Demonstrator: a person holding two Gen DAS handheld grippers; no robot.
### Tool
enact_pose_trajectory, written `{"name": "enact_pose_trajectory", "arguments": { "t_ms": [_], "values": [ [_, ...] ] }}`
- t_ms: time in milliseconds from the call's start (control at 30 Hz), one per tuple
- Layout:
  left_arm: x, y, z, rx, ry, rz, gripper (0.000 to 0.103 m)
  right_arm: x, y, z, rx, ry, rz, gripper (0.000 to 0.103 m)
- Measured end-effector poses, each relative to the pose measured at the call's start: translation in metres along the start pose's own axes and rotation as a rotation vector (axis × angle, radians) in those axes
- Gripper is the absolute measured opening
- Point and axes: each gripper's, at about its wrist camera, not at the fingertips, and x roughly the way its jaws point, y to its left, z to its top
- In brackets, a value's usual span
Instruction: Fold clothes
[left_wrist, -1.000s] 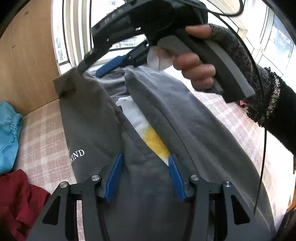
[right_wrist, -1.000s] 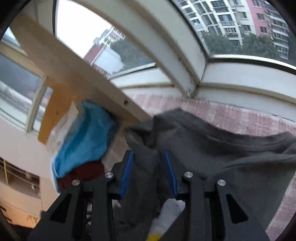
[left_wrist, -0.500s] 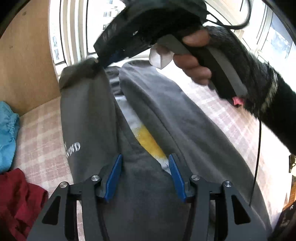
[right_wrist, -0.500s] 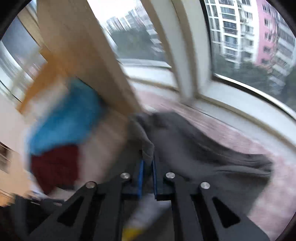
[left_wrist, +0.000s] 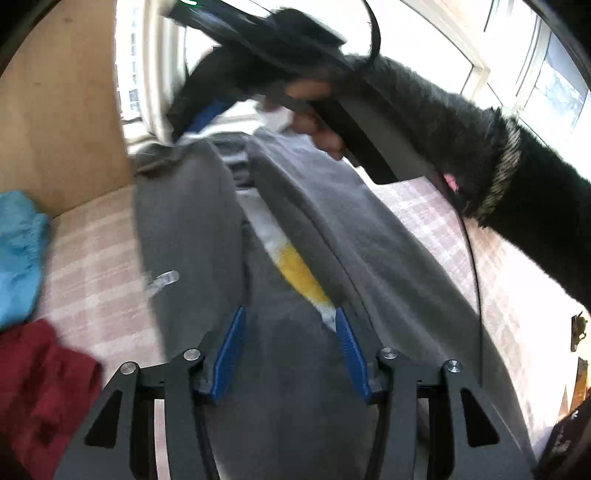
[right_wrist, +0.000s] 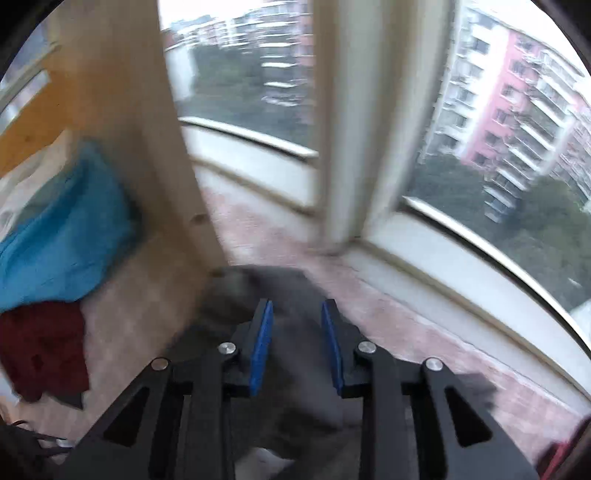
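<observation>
So, grey garment (left_wrist: 192, 229) lies long on checked worktop (left_wrist: 92, 236), long axis running straight away from your left claw (left_wrist: 288, 347) toward window. Left claw half open, cloth bunched between pads, looks gripped. Right claw (right_wrist: 295, 343) sits at far end by wooden panel (left_wrist: 59, 122), nearer that corner; jaws just been opening, grey cloth between them, not clearly pinched. Blue cloth (left_wrist: 18, 251) and red cloth (left_wrist: 40, 391) crowd your left; open room lies right, toward window sill (right_wrist: 461, 258).
</observation>
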Motion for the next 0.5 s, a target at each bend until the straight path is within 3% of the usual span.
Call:
{"name": "enact_pose_trajectory", "arguments": {
  "t_ms": [100, 267, 367, 433, 500],
  "values": [
    [-0.053, 0.007, -0.015, -0.057, -0.055, 0.013, 0.047, -0.067, -0.017, -0.025, 0.091, -0.082, 0.093, 0.027],
    [-0.149, 0.010, -0.067, -0.156, -0.104, 0.087, 0.048, -0.204, -0.024, -0.117, 0.113, -0.155, 0.038, 0.027],
    [-0.179, -0.004, -0.095, -0.171, -0.094, 0.140, 0.050, -0.243, -0.012, -0.187, 0.127, -0.095, 0.016, 0.027],
    [-0.190, -0.016, -0.118, -0.198, -0.078, 0.131, 0.050, -0.251, 0.010, -0.233, 0.110, -0.033, -0.026, 0.028],
    [-0.192, -0.029, -0.145, -0.249, -0.049, 0.095, 0.050, -0.244, 0.026, -0.285, 0.152, 0.046, -0.014, 0.029]
  ]
}}
